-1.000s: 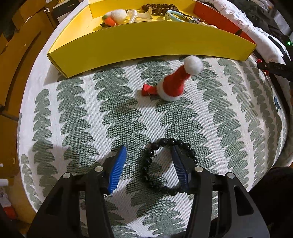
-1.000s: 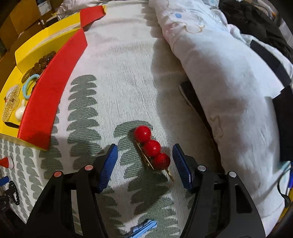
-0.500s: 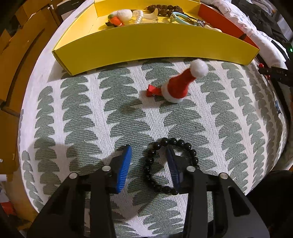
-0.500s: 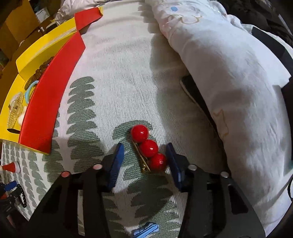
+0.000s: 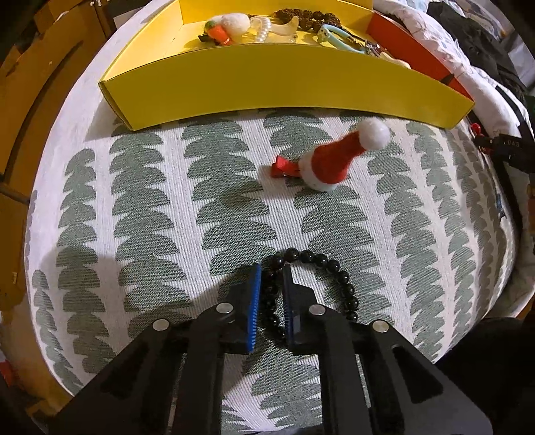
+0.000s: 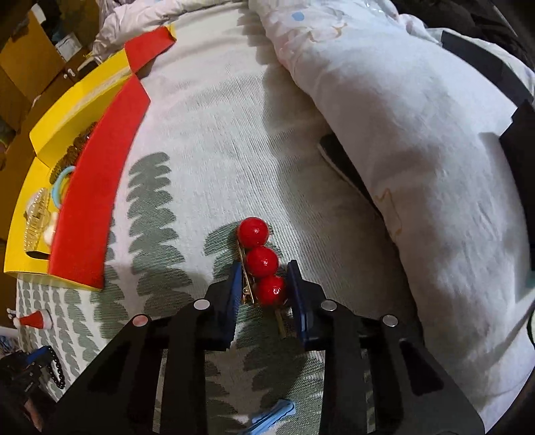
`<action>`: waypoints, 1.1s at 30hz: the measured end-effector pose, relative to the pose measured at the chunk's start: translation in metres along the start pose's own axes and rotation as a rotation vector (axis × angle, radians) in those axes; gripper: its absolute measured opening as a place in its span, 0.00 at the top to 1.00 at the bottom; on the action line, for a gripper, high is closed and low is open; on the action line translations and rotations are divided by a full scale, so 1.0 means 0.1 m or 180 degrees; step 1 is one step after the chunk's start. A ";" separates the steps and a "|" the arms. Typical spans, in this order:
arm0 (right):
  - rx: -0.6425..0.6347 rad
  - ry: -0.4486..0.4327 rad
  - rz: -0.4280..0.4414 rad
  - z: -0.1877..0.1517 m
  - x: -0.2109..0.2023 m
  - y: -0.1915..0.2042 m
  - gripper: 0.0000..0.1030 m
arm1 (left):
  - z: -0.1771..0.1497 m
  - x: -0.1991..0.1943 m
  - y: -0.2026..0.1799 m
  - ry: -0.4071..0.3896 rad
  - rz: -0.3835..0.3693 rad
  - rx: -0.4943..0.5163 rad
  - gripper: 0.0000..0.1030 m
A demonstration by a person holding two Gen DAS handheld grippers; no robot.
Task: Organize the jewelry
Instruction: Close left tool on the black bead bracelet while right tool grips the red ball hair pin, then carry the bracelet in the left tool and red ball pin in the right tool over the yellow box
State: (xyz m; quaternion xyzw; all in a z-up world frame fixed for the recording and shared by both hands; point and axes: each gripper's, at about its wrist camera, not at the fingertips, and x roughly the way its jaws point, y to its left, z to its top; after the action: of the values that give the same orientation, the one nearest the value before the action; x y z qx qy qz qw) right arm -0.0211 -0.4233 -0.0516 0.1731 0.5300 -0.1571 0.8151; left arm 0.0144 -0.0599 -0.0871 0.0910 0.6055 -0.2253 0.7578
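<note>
Black bead bracelet (image 5: pixel 334 274) lies flat on the bed cover (image 5: pixel 150 214), green leaf print; its left strand is pinched between the left tongs (image 5: pixel 270 267), which are clenched on it, rest of the loop bulging out to the right. Red-ball hair clip (image 6: pixel 262 261): 3 red balls in a row on a gold clip, long axis running away from the right cam, tilted slightly left at the far end. Right tongs (image 6: pixel 264 267) are closed in on it, grasping the nearest ball & clip base; far ball sticks out past the tips.

Santa hat clip (image 5: pixel 334 160) sits on the cover between bracelet & box, pompom pointing up-right toward the box, red clip end pointing left.

Yellow box (image 5: pixel 267 83) w/ a red side flap (image 6: pixel 97 200), beyond the hat. Inside: carrot-shaped clip (image 5: pixel 219 31), pearl piece (image 5: pixel 264 25), brown bead strand (image 5: pixel 307 16), light-blue hoop (image 5: pixel 337 33), a few others too small to tell.

Blue clip (image 6: pixel 274 413) lies on the cover under the right tongs. White duvet (image 6: pixel 418 134) bunched to the right.
</note>
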 end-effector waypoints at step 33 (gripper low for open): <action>-0.0528 -0.0799 0.0523 0.03 -1.11 0.98 0.73 | 0.12 -1.13 0.05 -0.0776 -0.0445 -0.0038 0.90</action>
State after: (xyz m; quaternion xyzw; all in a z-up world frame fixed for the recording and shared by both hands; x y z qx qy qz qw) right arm -0.0185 -0.3293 0.0626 0.1270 0.4193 -0.0660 0.8965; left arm 0.0082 -0.0337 0.0236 0.0160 0.5152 -0.2834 0.8087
